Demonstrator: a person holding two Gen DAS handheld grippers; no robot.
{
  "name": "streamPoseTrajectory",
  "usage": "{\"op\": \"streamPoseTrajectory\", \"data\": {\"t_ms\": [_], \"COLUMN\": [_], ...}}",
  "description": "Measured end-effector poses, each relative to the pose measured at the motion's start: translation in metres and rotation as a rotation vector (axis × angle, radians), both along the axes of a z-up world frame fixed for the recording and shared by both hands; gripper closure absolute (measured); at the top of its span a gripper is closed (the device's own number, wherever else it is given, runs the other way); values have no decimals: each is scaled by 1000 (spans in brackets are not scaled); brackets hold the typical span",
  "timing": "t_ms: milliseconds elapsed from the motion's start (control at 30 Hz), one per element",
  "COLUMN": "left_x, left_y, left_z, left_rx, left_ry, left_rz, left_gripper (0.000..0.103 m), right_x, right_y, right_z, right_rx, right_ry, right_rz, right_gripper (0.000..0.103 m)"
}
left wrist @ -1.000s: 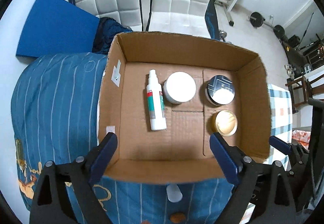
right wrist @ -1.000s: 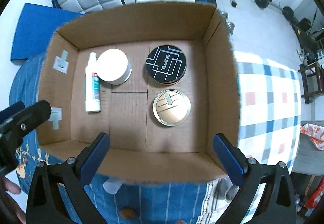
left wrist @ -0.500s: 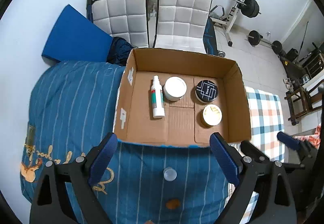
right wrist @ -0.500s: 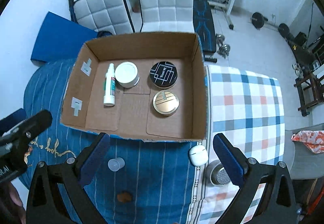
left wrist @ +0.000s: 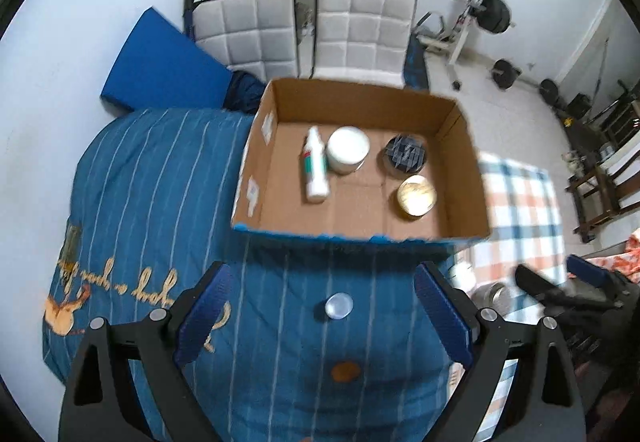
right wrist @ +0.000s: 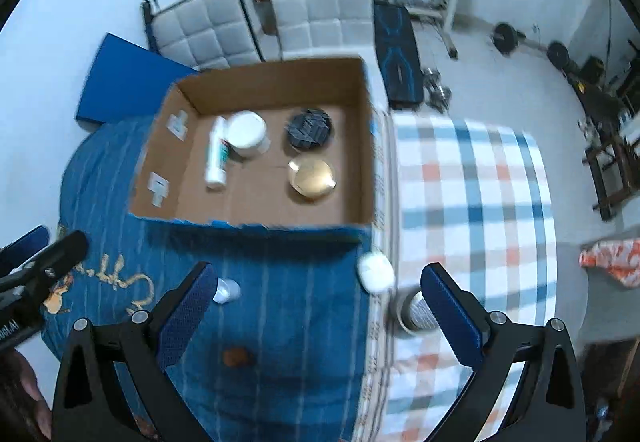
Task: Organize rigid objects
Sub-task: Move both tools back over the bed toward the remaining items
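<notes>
With four items already lying inside the cardboard box (right wrist: 256, 90), the left gripper (left wrist: 324, 314) and right gripper (right wrist: 316, 306) are being held empty, jaws apart, near the box's front wall, where the white case (right wrist: 375, 274) is probably being targeted next.

Both wrist cameras look steeply down from well above, slightly blurred, sharing the cardboard box (left wrist: 360, 166) (right wrist: 256, 146); the left view sits leftward.

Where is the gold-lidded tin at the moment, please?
In both wrist views, the gold-lidded tin sits inside the cardboard box, on its right side, just in front of the black tin.
</notes>
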State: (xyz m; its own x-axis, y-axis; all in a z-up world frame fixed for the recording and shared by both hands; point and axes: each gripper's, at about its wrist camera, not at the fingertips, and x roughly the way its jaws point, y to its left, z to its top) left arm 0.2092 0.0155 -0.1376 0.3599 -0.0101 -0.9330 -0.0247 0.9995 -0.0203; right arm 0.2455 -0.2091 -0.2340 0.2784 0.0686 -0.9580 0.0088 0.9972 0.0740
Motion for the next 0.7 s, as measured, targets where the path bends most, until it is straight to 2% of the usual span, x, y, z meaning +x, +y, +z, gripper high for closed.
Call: {"op": "streamPoseTrajectory", "data": {"t_ms": [100, 267, 300, 400, 467, 500, 567, 600, 667, 700], "left_x": [-7, -21, -25, -38, -43, -46, -51, -54, -58, -59], "left_y": [2, -6, -8, -20, -25, -28, -34, -37, -41, -43], "left_z": [-37, -130, -142, -184, -200, -207, -221, -227, -236, -240], "left_rx": [-10, -18, -23, -28, -26, -21, -18, -9, -5, -3], "left_ry": [79, 286, 311, 405, 436, 450, 487, 501, 520, 530], "left_rz": [19, 16, 13, -12, -23, -26, -44, -52, -61, -62], "left_gripper": [10, 10, 11, 24, 24, 25, 25, 25, 26, 34], "right_x": [-10, -21, -21, -20, -17, -15, -11, -10, -7, -7], "right_y": [-32, -83, -92, -109, -113, -113, -112, -111, -110, -109], "right_z": [-32, -116, -133, -175, -191, -197, -208, -213, -220, -221], "right_rx": [-26, -57, -48, -16, -9, -7, -9, -20, -39, -43], "right_ry": [78, 247, 278, 347, 358, 360, 376, 392, 408, 406], "right_rz": [-64, -171, -193, -253, -272, -274, -274, -271, -270, -268], "right_gripper": [0, 0, 0, 0, 2, 4, 14, 27, 29, 29]}}
